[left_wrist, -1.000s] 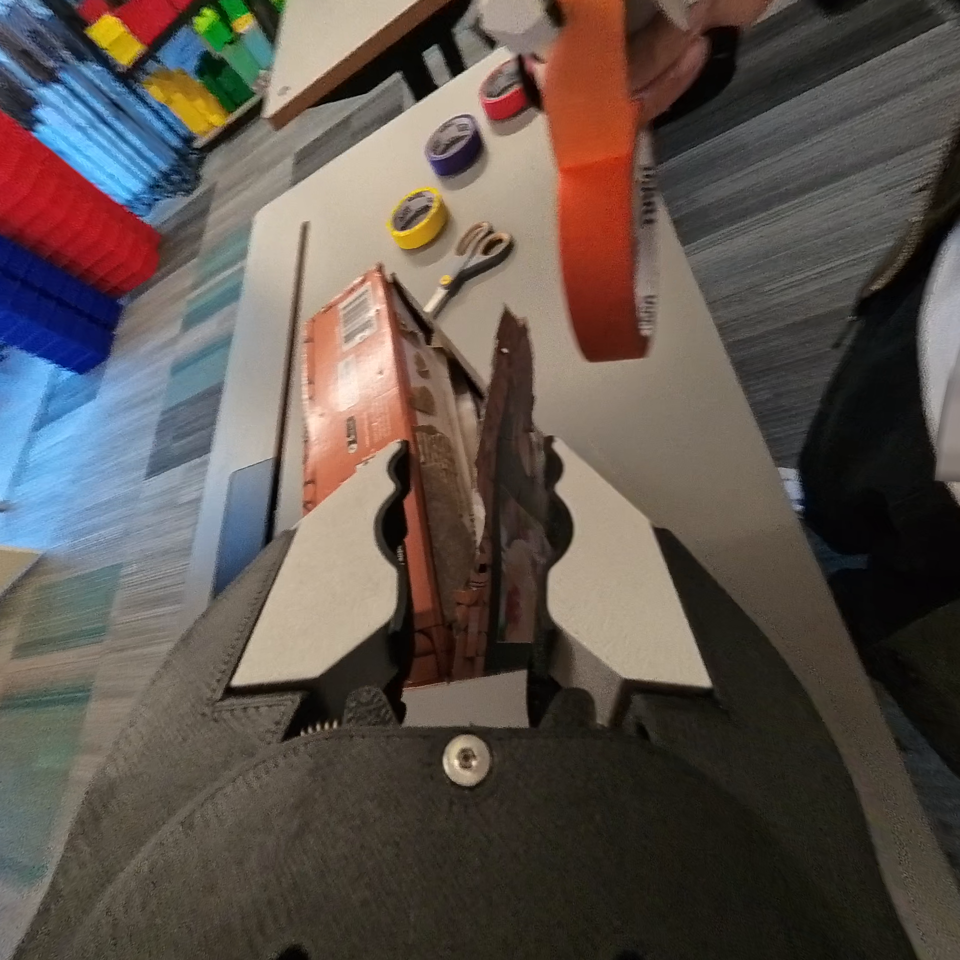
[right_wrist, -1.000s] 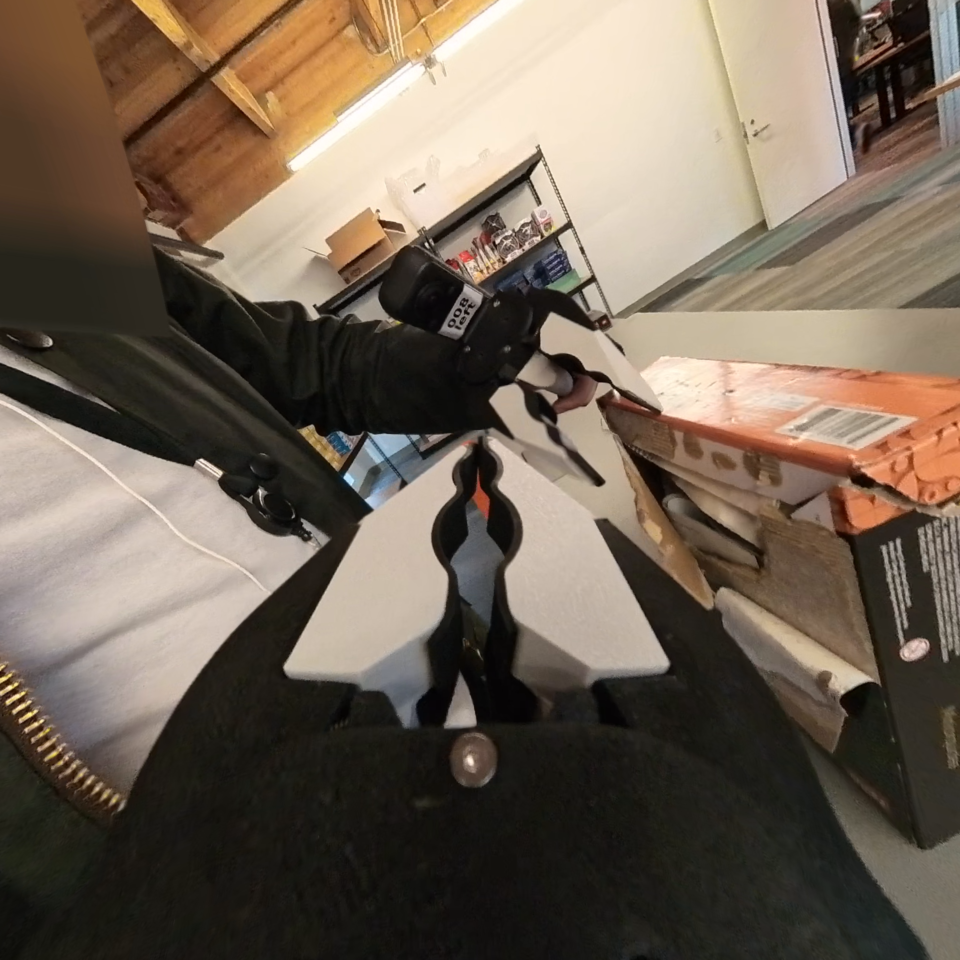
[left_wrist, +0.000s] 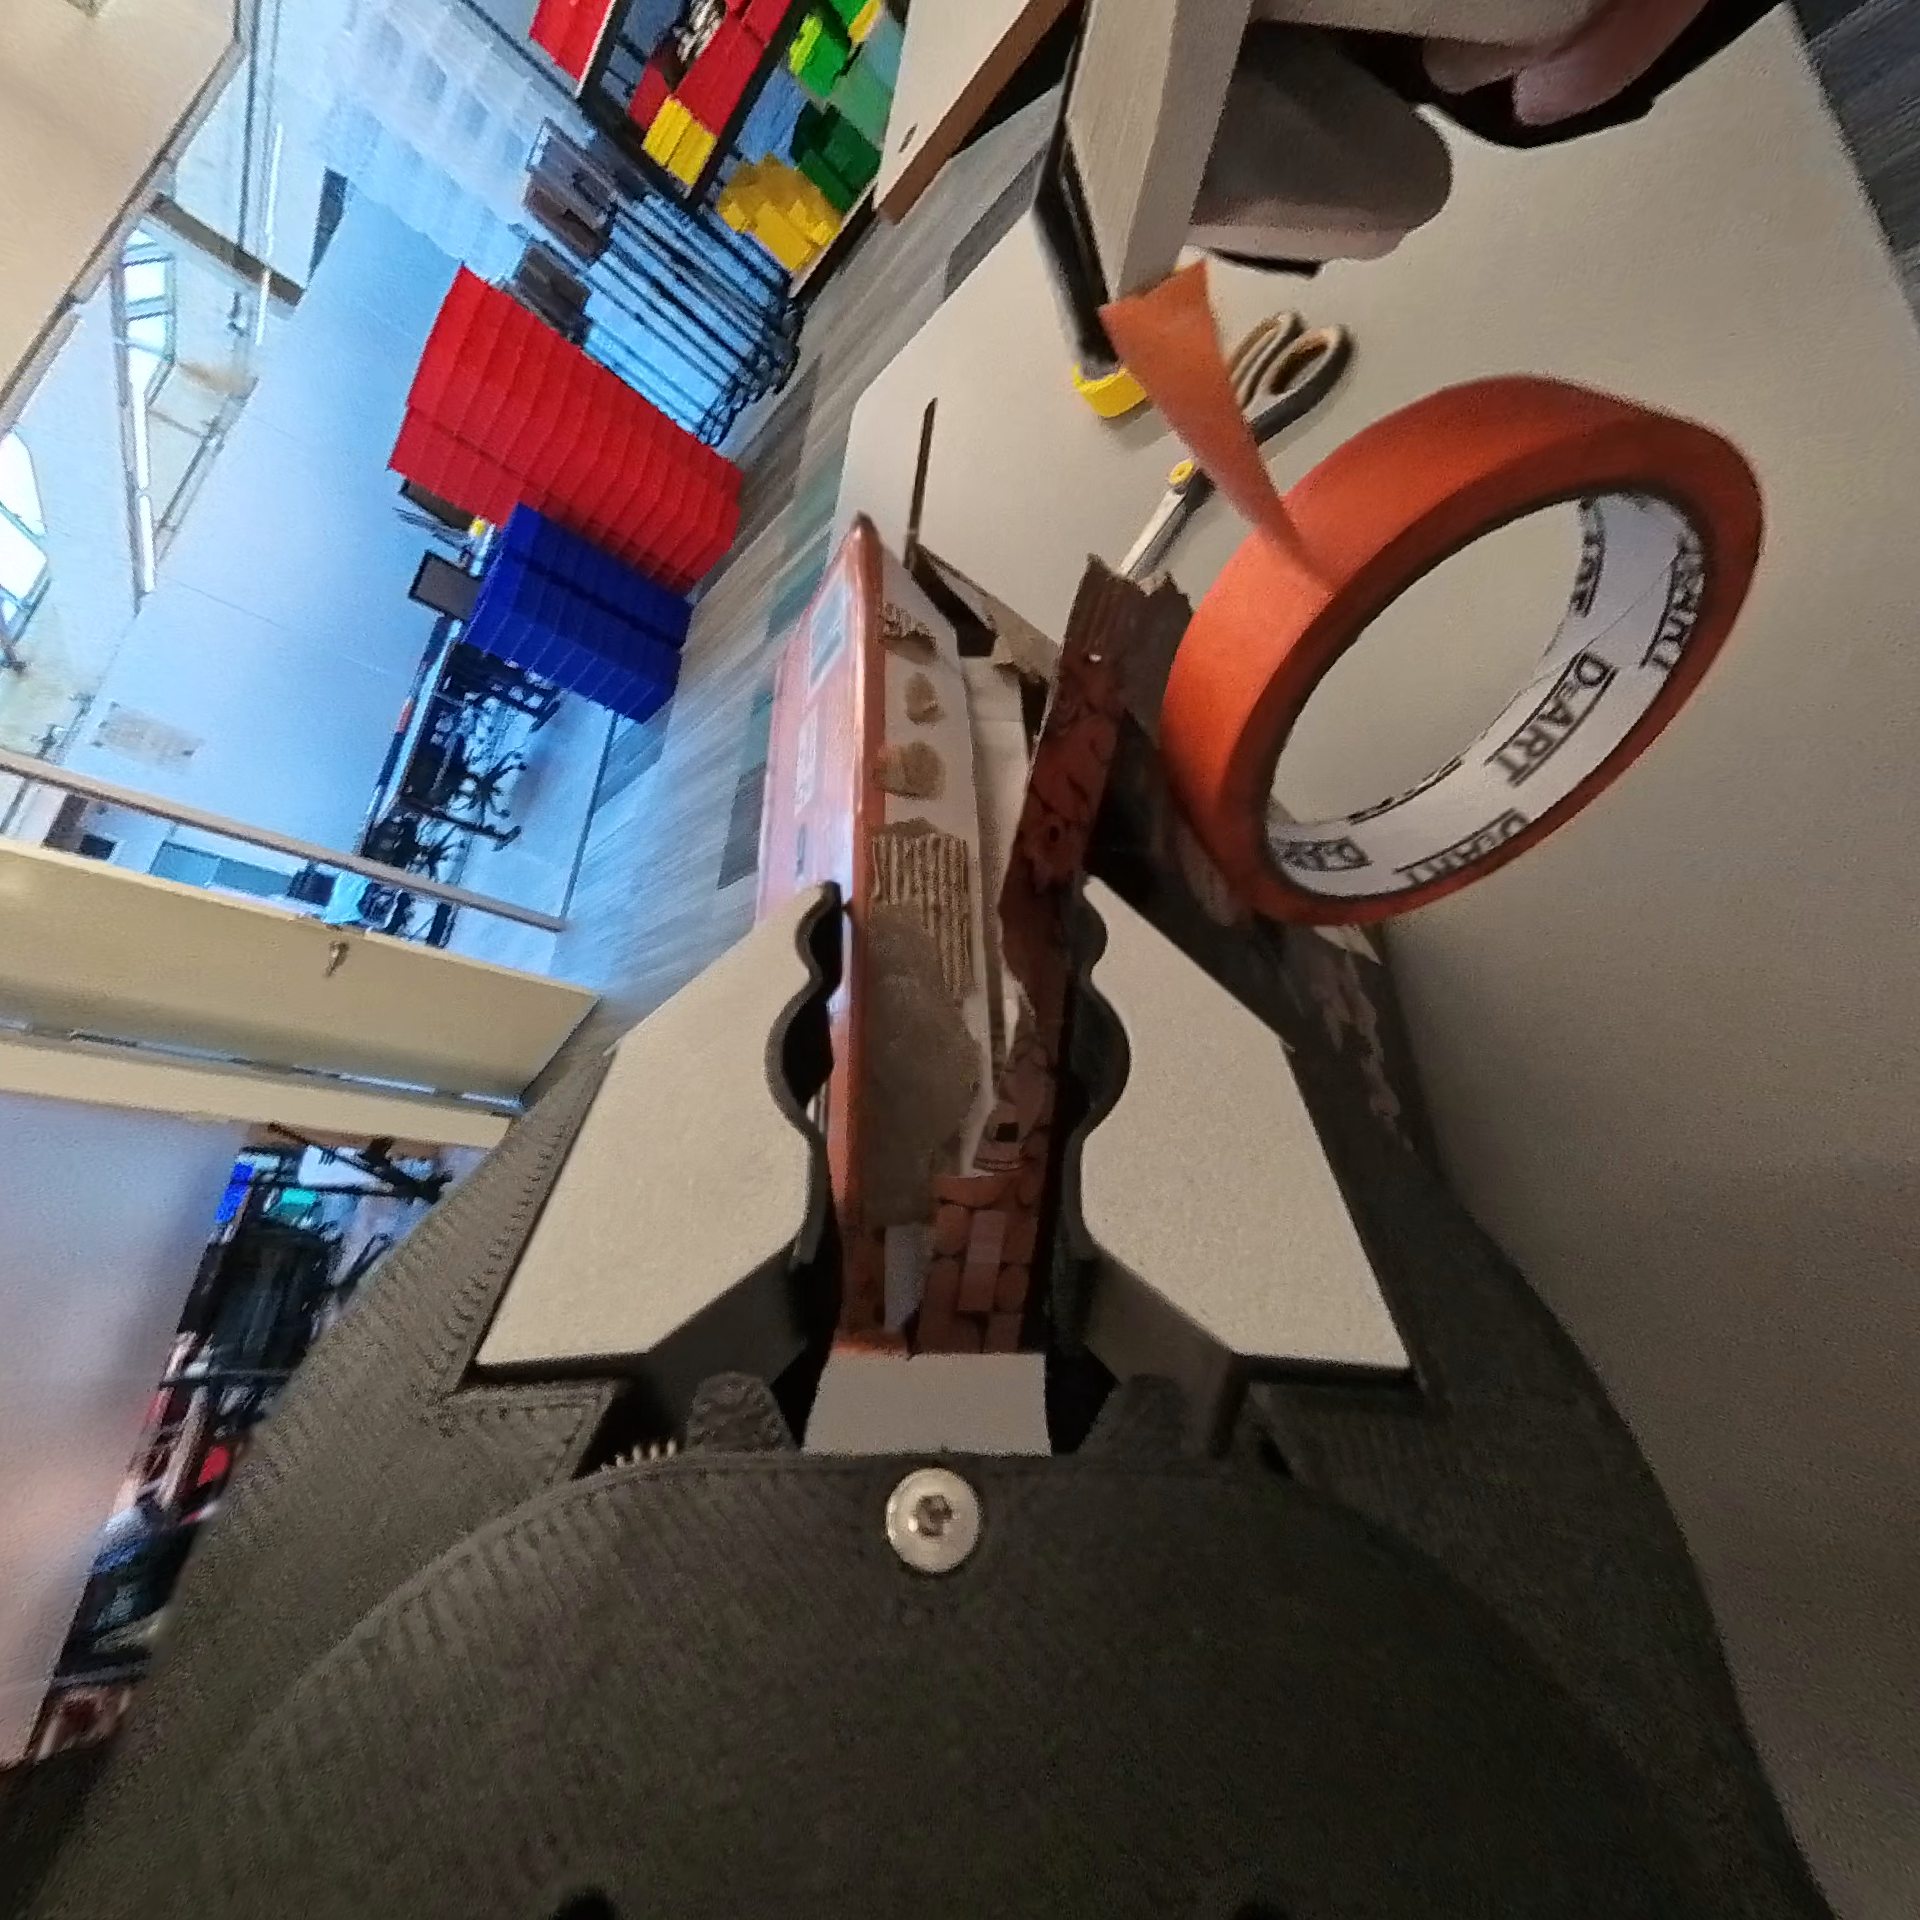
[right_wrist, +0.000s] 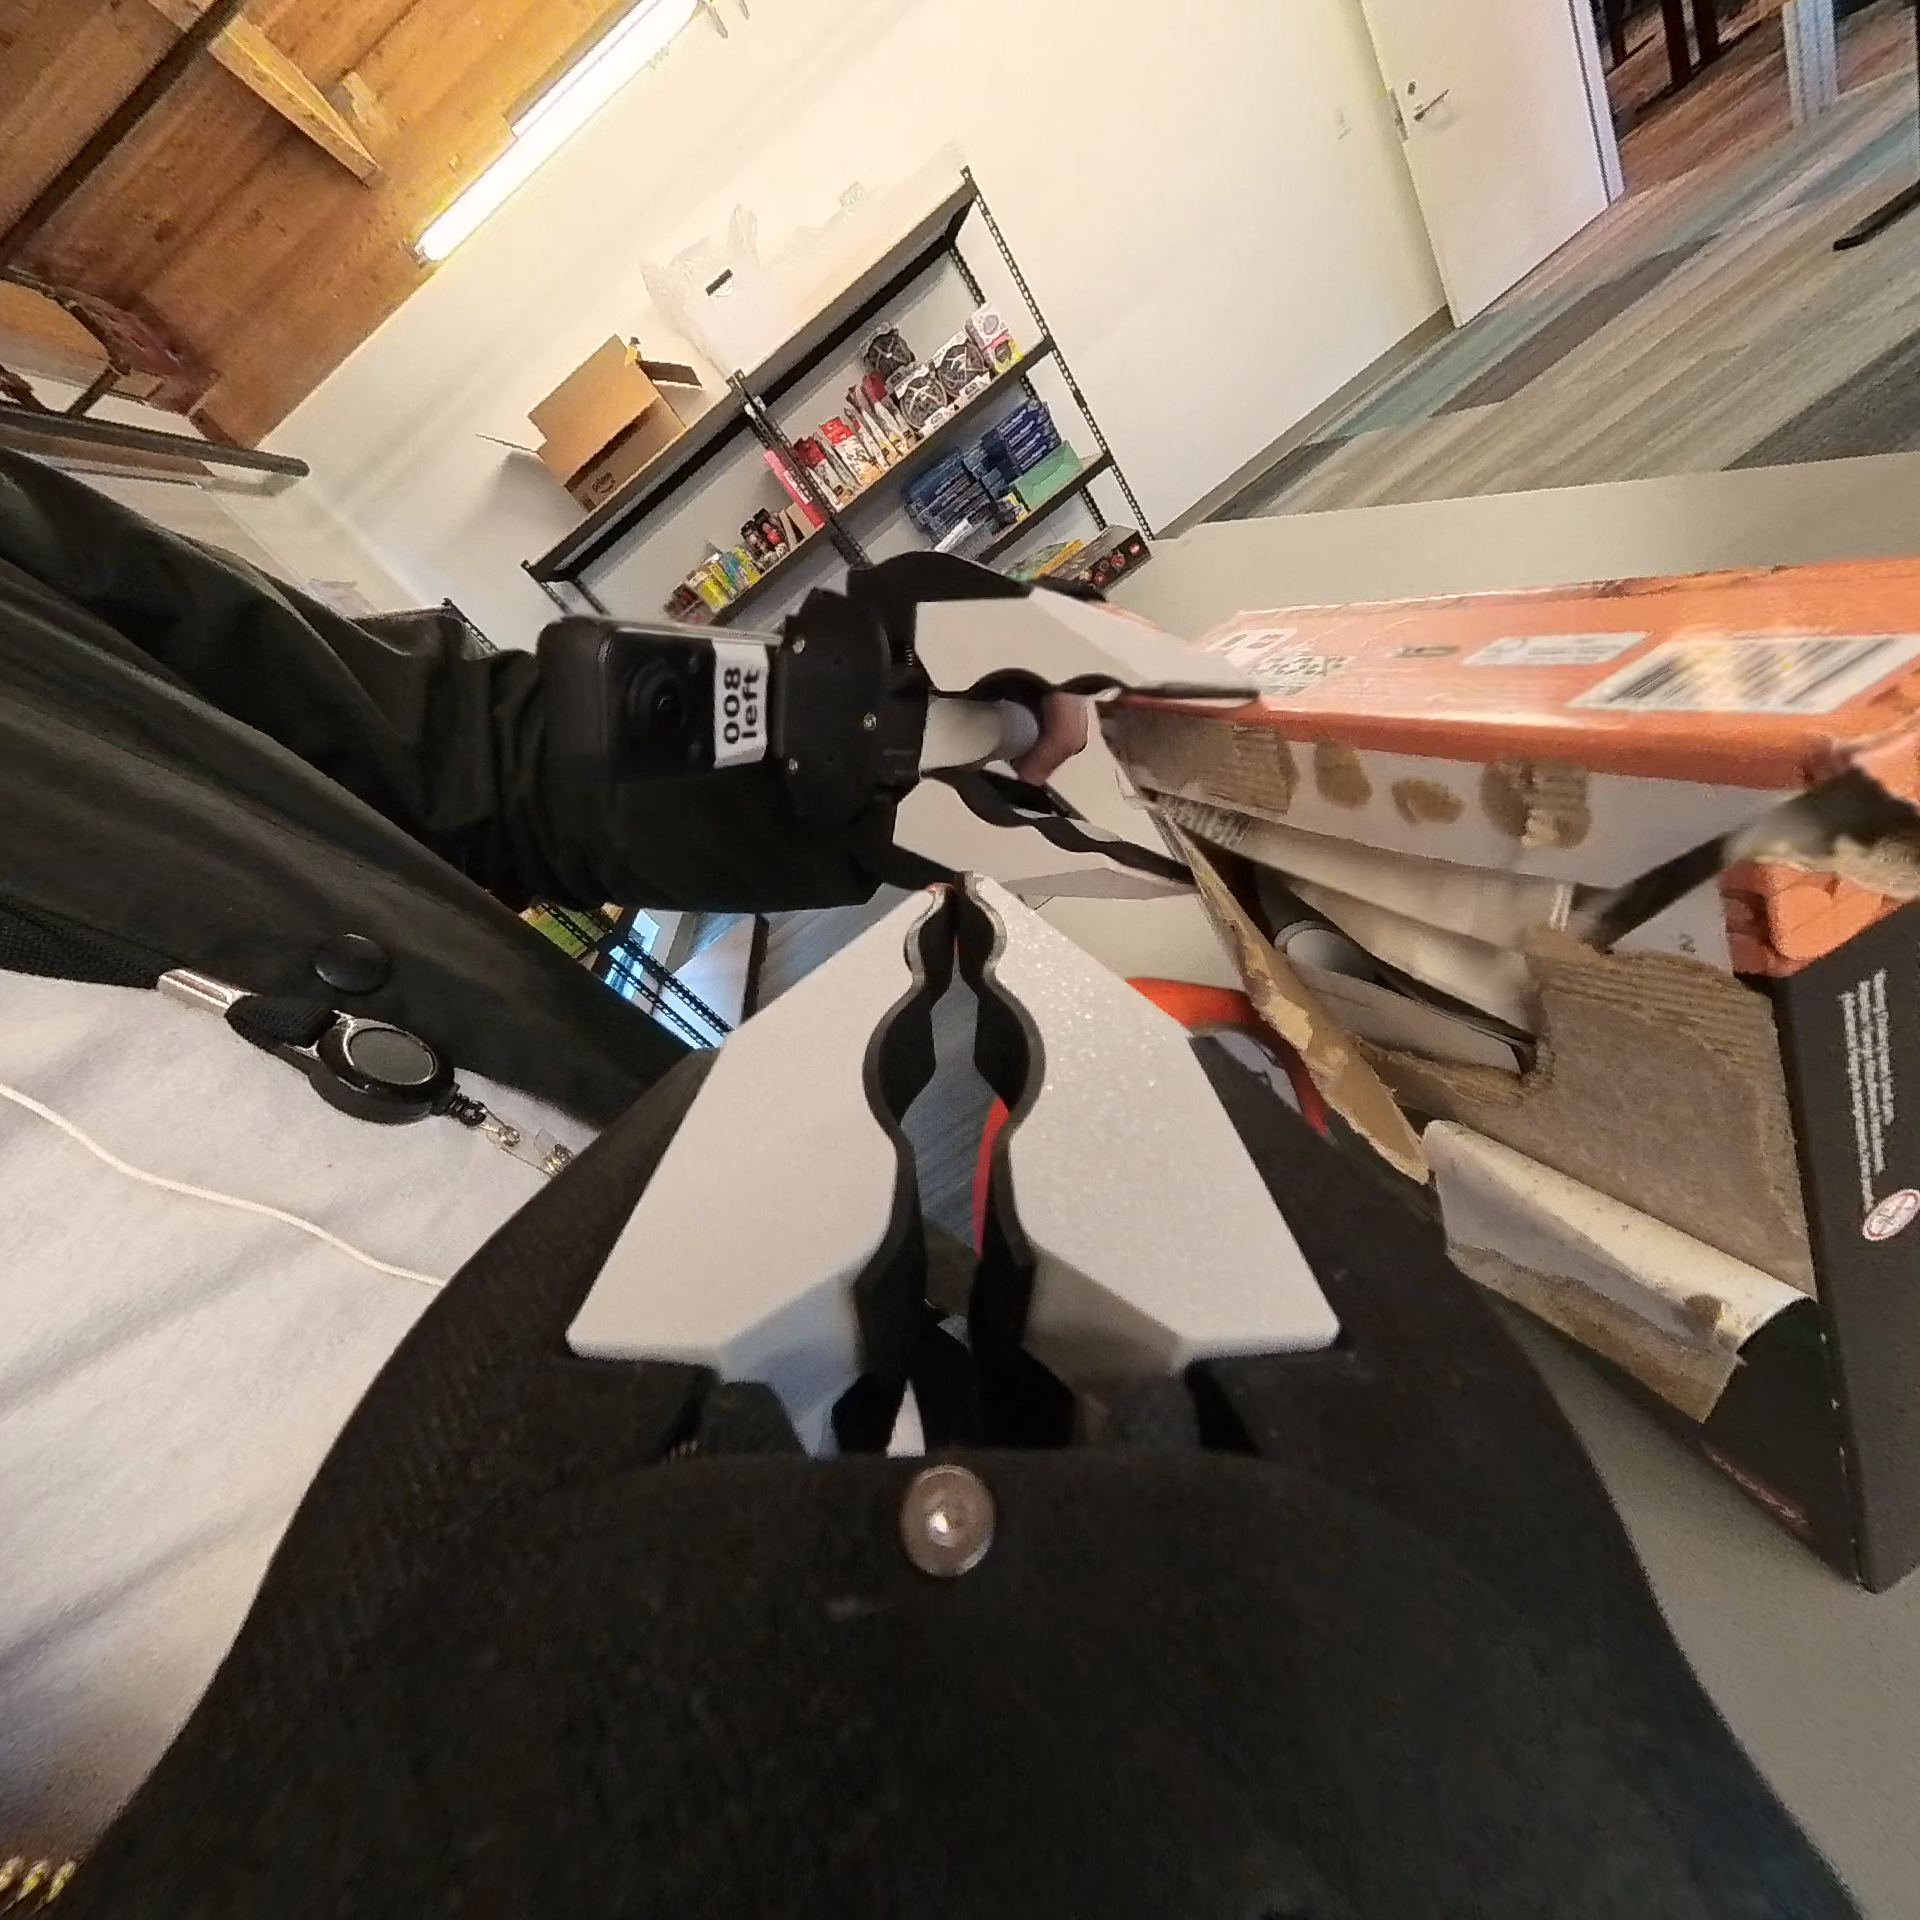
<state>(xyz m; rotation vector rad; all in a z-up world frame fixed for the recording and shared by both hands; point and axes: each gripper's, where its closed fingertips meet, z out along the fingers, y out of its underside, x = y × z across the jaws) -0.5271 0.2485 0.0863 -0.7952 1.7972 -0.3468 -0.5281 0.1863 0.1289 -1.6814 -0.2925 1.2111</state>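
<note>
My left gripper is shut on the near end of a long orange and black cardboard box with torn flaps, lying on the grey table. The right wrist view shows the same grip on the box. An orange tape roll stands on edge against the box's right flap. A pulled-out strip runs from it up to my right gripper, which is shut on the strip's end. In the right wrist view this gripper is closed, with the roll partly hidden behind its fingers.
Scissors and a yellow tape roll lie farther along the table. Stacks of red and blue bins stand on the floor to the left. A person's torso is close behind the grippers, and stocked shelves line the wall. Left tips to right tips: about 8 centimetres.
The orange tape roll has come down from mid-air and turned, and now rests beside the box flap with a strip pulled out. The left gripper stays clamped on the box and has tilted.
</note>
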